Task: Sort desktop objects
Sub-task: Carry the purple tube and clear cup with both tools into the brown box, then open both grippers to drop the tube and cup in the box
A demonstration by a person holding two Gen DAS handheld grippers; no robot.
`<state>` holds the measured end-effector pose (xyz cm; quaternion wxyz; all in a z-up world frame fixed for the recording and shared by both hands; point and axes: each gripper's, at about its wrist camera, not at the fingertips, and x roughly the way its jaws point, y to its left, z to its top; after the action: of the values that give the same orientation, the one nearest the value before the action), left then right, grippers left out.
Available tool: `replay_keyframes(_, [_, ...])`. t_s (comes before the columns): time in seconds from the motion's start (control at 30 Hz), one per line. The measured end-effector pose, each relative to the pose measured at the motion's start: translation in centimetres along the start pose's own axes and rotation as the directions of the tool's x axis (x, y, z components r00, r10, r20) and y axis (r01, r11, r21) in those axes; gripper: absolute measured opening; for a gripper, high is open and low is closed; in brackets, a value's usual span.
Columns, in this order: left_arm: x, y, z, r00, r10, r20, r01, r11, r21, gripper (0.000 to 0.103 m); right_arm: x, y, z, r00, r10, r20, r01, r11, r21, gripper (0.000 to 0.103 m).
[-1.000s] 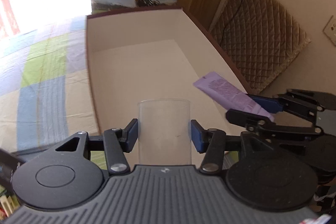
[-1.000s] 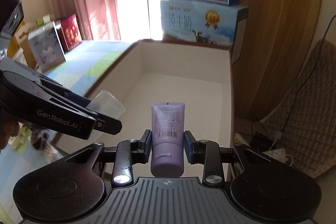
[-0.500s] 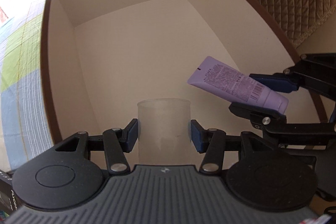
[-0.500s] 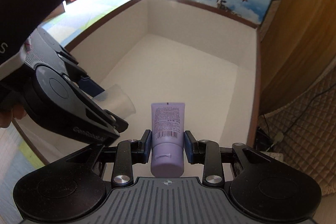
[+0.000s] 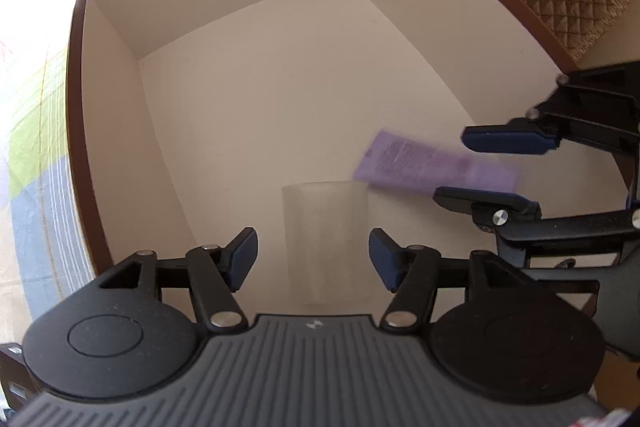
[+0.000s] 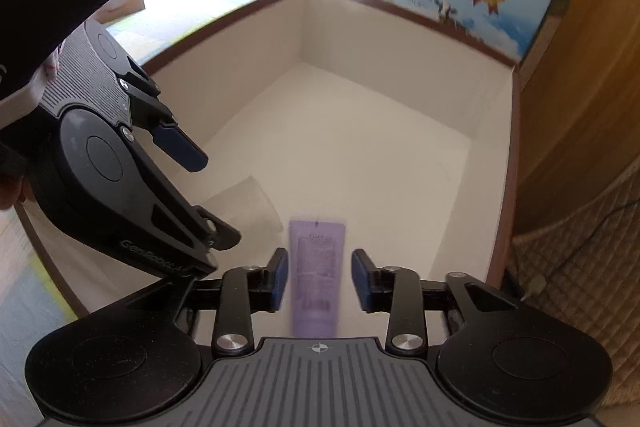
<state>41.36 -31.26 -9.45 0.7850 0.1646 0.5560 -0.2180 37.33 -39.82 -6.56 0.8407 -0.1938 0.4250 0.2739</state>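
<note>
Clear cup (image 5: 325,242) and purple tube (image 6: 317,269) sit loose between just-opened jaws.

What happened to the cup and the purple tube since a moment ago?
Both got let go. The left hand-held gripper has just been opening, and the clear cup sits loose between its pads. The right hand-held gripper opened too, and the purple tube, blurred, is slipping down into the box. Both had first dipped toward the box, which stayed put.

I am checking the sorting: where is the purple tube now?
In both wrist views the purple tube lies blurred between the open right gripper, over the box, beside the clear cup.
</note>
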Motion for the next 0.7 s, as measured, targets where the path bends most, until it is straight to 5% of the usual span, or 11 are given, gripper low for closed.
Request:
replay_keyframes(0.17, [-1.7, 0.0, -0.8, 0.999, 0.006, 0.038, -0.007, 0.999, 0.037, 0.058, -1.6, -0.3, -0.4, 0.998, -0.005, 0.066, 0.004, 1.0, 0.013, 0.062])
replay_keyframes(0.33, [-4.1, 0.2, -1.5, 0.996, -0.005, 0.091, 0.003, 1.0, 0.025, 0.07, -3.9, -0.6, -0.3, 0.992, 0.0, 0.125, -0.007, 0.999, 0.053, 0.073])
replay_keyframes(0.7, [-8.2, -1.2, -2.2, 0.986, -0.028, 0.163, 0.028, 1.0, 0.004, 0.078, -7.6, 0.3, -0.2, 0.983, -0.006, 0.181, -0.02, 0.99, 0.141, 0.089])
